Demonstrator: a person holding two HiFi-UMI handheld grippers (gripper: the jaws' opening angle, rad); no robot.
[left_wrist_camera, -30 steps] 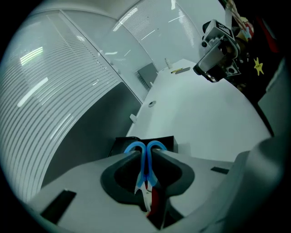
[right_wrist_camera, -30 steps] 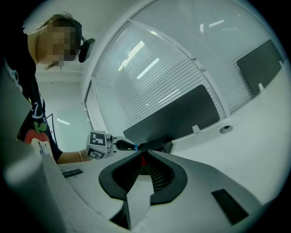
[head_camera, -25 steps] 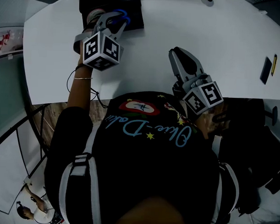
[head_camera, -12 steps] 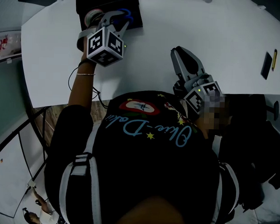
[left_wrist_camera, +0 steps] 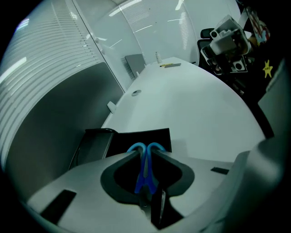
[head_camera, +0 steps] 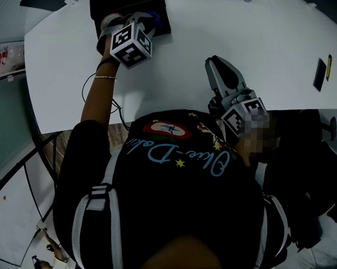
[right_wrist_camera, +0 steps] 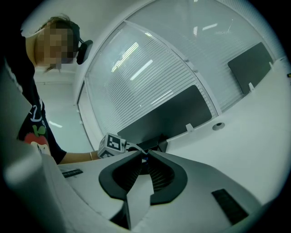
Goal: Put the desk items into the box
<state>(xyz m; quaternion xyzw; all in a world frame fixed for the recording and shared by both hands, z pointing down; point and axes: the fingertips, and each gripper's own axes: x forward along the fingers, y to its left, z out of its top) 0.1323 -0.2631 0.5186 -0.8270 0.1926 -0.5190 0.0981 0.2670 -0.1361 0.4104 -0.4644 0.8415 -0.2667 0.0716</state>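
Observation:
My left gripper (head_camera: 146,23) (left_wrist_camera: 144,154) is shut on a pair of blue-handled scissors (left_wrist_camera: 144,172) (head_camera: 155,17). Their handle loops stick out past the fingertips and the blades run back between the jaws. It hangs tilted down over the open black box (head_camera: 109,3) (left_wrist_camera: 134,139) at the far left of the white table (head_camera: 227,28). My right gripper (head_camera: 217,63) (right_wrist_camera: 146,155) rests near the table's front edge, roughly level, shut with nothing between its jaws. In the right gripper view the left gripper's marker cube (right_wrist_camera: 112,144) shows beside the box.
A black flat item (head_camera: 320,74) and a yellow pen (head_camera: 329,60) lie at the table's far right. A round cable grommet (left_wrist_camera: 135,93) (right_wrist_camera: 219,126) sits in the tabletop. A dark chair (head_camera: 316,164) stands to my right.
My left gripper has moved further out over the black box and sunk toward it, still holding the scissors. The right gripper has stayed where it was.

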